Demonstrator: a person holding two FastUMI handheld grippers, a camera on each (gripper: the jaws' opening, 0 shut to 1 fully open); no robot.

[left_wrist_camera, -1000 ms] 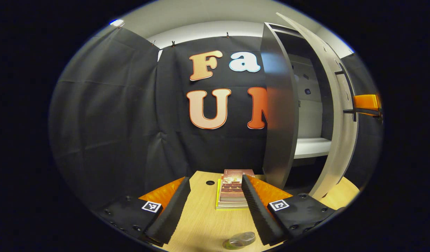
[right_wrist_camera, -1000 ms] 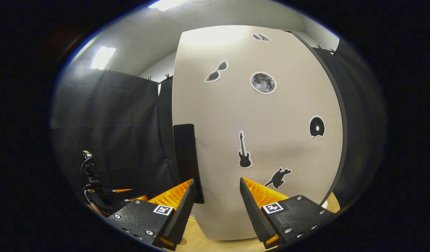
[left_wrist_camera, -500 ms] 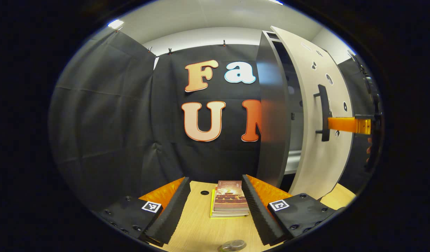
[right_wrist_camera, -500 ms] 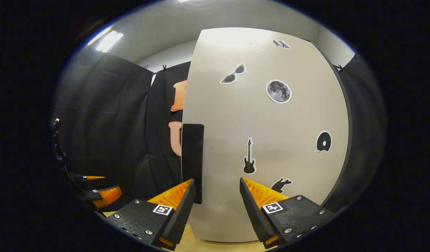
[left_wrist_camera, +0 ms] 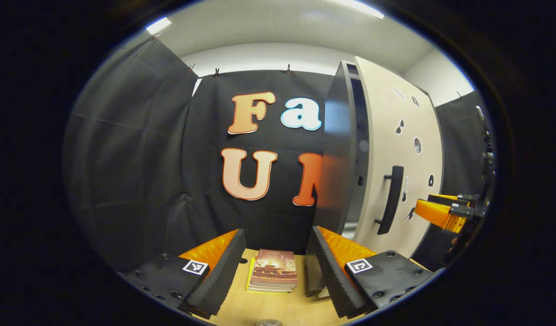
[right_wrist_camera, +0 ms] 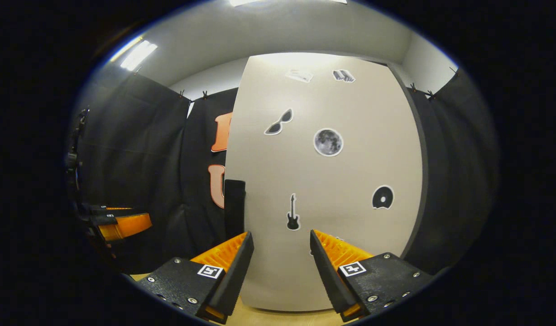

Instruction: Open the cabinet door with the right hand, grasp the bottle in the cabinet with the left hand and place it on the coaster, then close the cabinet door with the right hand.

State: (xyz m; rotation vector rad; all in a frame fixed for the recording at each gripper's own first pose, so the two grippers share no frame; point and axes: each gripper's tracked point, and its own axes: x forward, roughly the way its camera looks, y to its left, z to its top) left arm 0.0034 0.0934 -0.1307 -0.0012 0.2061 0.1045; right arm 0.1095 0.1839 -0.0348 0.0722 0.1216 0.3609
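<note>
In the left gripper view, the left gripper (left_wrist_camera: pixel 273 267) hangs over the desk (left_wrist_camera: pixel 278 308) with its fingers spread wide and empty, 1 stack of books (left_wrist_camera: pixel 274 275) between them. Rightward, the cabinet door (left_wrist_camera: pixel 398 181) looks nearly closed. The right gripper (right_wrist_camera: pixel 278 267), fingers apart and empty, faces the door just beside its handle (right_wrist_camera: pixel 235 201). The bottle's position can't be told. Risk: a remaining gap may let the door swing open.

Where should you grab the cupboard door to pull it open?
Grab the dark bar handle, probably around its middle. It stands upright near the cabinet door's left edge and sticks out from the panel, as the left gripper view shows. So the right hand-held gripper should come straight from the front, one finger on each side.
</note>
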